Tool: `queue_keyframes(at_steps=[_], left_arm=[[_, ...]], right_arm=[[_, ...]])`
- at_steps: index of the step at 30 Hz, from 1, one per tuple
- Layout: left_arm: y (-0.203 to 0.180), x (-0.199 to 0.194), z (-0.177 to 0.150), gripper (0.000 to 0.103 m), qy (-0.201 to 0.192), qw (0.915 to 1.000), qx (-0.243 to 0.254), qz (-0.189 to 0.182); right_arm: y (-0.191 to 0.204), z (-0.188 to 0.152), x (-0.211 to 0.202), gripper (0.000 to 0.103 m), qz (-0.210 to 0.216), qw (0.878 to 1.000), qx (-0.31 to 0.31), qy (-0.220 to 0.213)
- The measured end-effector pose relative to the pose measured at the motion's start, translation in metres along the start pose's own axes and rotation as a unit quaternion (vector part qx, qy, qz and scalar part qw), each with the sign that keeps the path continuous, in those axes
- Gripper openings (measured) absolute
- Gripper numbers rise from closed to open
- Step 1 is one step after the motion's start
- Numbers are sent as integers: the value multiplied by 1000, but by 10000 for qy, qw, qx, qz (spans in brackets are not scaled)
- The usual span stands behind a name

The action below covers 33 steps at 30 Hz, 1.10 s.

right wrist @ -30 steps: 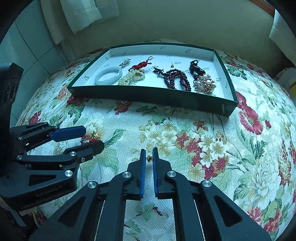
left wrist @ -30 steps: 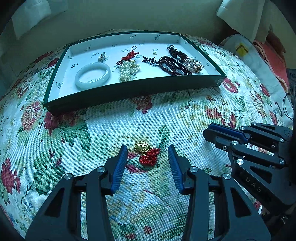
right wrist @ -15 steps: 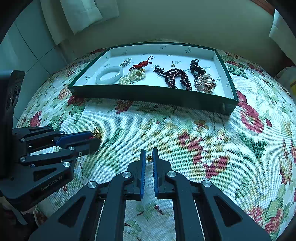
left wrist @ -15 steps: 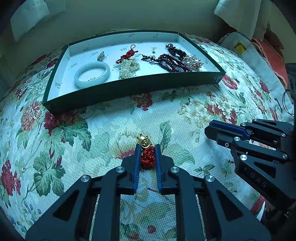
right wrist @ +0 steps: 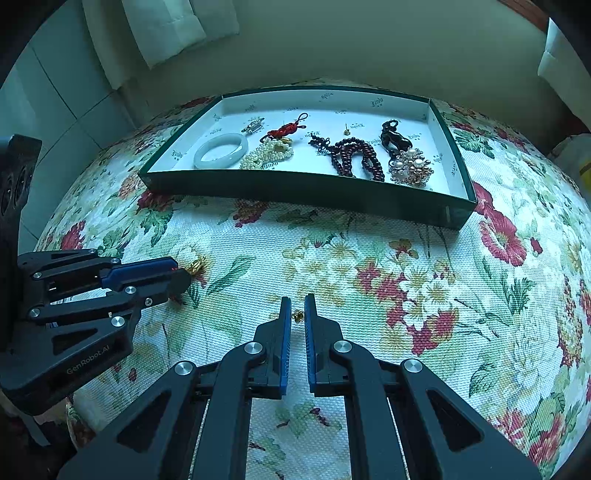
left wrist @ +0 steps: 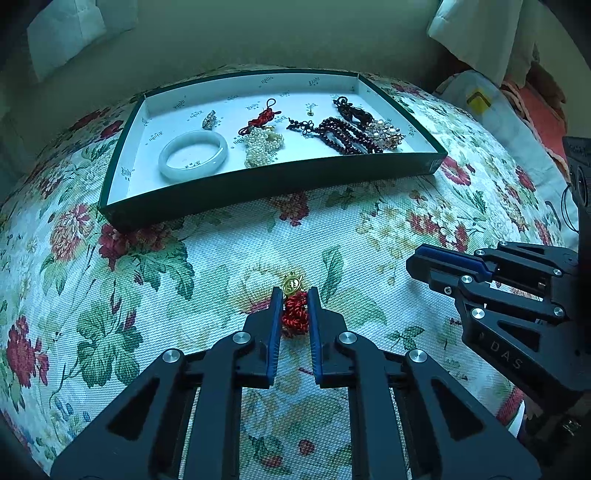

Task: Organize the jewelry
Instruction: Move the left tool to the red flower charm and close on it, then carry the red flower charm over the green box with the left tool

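Note:
My left gripper (left wrist: 293, 295) is shut on a red knotted charm with a gold pendant (left wrist: 294, 312), low over the floral cloth; its gold tip (right wrist: 196, 265) shows past the left gripper (right wrist: 177, 275) in the right wrist view. My right gripper (right wrist: 297, 306) is nearly shut around a tiny gold earring (right wrist: 297, 315) between its fingertips; whether it grips it is unclear. The right gripper (left wrist: 424, 264) shows side-on in the left wrist view. A green tray (left wrist: 258, 184) (right wrist: 314, 194) at the back holds a jade bangle (left wrist: 192, 155), pearls (left wrist: 263, 146), dark beads (left wrist: 343, 134) and a brooch (right wrist: 412, 168).
The floral cloth (right wrist: 369, 266) covers a rounded table. A wall and hanging white cloth (right wrist: 166, 26) stand behind the tray. Bags and fabric (left wrist: 491, 110) lie off the table's right side.
My left gripper has closed from wide open onto the red charm and lifted slightly. The right gripper has stayed in place, nearly shut around the earring.

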<state>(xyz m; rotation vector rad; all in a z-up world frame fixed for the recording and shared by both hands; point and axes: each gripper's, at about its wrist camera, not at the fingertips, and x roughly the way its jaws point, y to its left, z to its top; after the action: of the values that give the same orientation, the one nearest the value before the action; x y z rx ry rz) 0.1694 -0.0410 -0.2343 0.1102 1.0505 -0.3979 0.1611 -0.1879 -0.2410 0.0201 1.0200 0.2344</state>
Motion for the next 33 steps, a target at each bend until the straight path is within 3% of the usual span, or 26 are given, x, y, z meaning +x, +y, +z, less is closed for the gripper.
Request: queue_keyframes(at_steps=[22,33], left_arm=[[7,-25,12,13,-299,9995,-51,104],[17,-39,64,13,-789,9966,10,240]], right_arm=[[6,4,-20,7,74,9997,-57,-210],[3,54,-34,7,-25,9975,-188,-681]])
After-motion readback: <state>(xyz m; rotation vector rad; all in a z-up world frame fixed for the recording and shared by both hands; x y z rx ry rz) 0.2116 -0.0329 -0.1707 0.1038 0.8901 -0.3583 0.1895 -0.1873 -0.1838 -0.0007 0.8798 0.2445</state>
